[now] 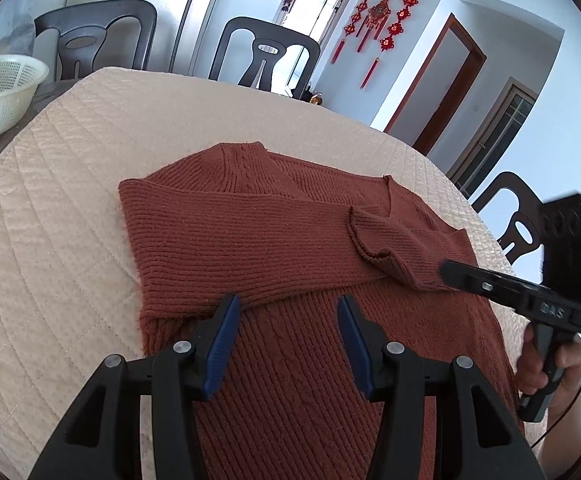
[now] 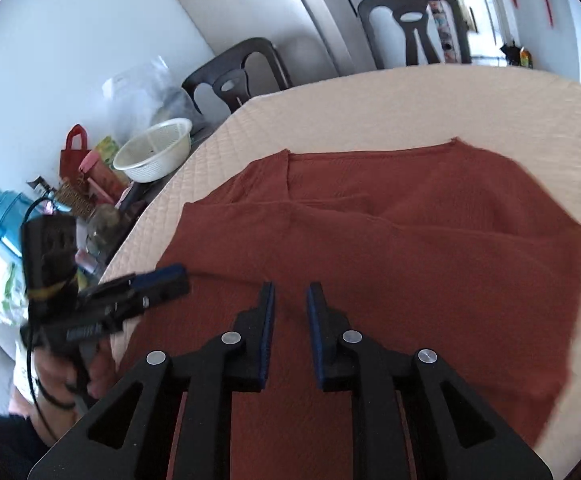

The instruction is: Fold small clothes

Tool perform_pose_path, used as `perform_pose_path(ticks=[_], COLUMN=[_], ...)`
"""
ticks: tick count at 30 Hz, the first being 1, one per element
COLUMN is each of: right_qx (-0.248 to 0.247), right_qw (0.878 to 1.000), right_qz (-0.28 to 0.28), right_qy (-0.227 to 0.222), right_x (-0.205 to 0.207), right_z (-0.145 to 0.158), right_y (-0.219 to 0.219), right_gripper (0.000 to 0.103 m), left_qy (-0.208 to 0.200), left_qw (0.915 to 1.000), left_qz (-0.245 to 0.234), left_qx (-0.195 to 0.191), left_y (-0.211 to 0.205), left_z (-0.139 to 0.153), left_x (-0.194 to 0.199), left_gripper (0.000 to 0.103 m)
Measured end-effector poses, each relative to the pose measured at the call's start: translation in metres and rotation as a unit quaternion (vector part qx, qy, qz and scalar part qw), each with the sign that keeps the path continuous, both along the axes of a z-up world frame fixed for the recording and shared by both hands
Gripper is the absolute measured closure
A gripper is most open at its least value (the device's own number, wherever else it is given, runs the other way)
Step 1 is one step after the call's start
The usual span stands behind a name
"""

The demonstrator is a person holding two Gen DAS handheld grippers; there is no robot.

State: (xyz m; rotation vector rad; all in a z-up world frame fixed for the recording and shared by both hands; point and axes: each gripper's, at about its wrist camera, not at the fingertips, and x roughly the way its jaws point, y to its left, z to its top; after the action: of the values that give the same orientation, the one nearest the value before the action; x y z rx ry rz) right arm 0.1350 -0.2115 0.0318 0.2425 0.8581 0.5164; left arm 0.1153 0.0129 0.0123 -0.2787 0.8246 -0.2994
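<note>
A rust-brown knit sweater (image 1: 290, 232) lies flat on the cream quilted table cover (image 1: 70, 200), with one sleeve (image 1: 250, 216) folded across its chest and the cuff (image 1: 370, 240) resting near the right side. My left gripper (image 1: 288, 308) hovers open over the sweater's lower body with nothing between its blue pads. In the left wrist view my right gripper (image 1: 448, 270) comes in from the right, its tip beside the other sleeve's cuff (image 1: 418, 272). In its own view the right gripper (image 2: 290, 296) shows a narrow gap, empty, above the sweater (image 2: 410, 240). The left gripper (image 2: 170, 276) sits at the sweater's left edge.
A white plastic basket (image 2: 154, 156) stands at the table's left end beside a blue bottle (image 2: 6, 216), a red bag (image 2: 74, 152) and other clutter. Dark plastic chairs (image 1: 266, 52) ring the far side. Bare cover (image 2: 410, 108) lies beyond the sweater.
</note>
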Motion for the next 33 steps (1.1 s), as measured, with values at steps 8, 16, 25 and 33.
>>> perform_pose_path(ticks=[8, 16, 25, 33], right_qx=[-0.038, -0.017, -0.003, 0.012], right_qw=[0.992, 0.992, 0.991, 0.990], right_qz=[-0.122, -0.126, -0.131, -0.138], right_qy=[0.021, 0.008, -0.008, -0.018], right_x=[-0.030, -0.041, -0.045, -0.048], right_z=[-0.017, -0.018, -0.016, -0.014], right_y=[-0.069, -0.074, -0.088, -0.093], right_gripper=[0.088, 0.087, 0.087, 0.087], left_qy=[-0.020, 0.016, 0.027, 0.001], left_qw=[0.9987, 0.9973, 0.9931, 0.9948], left_qz=[-0.044, -0.071, -0.114, -0.092], left_qx=[0.015, 0.014, 0.002, 0.044], left_y=[-0.033, -0.062, -0.083, -0.080], left_z=[0.028, 0.014, 0.003, 0.010], left_x=[0.017, 0.067, 0.084, 0.080], left_gripper=[0.049, 0.050, 0.091, 0.094])
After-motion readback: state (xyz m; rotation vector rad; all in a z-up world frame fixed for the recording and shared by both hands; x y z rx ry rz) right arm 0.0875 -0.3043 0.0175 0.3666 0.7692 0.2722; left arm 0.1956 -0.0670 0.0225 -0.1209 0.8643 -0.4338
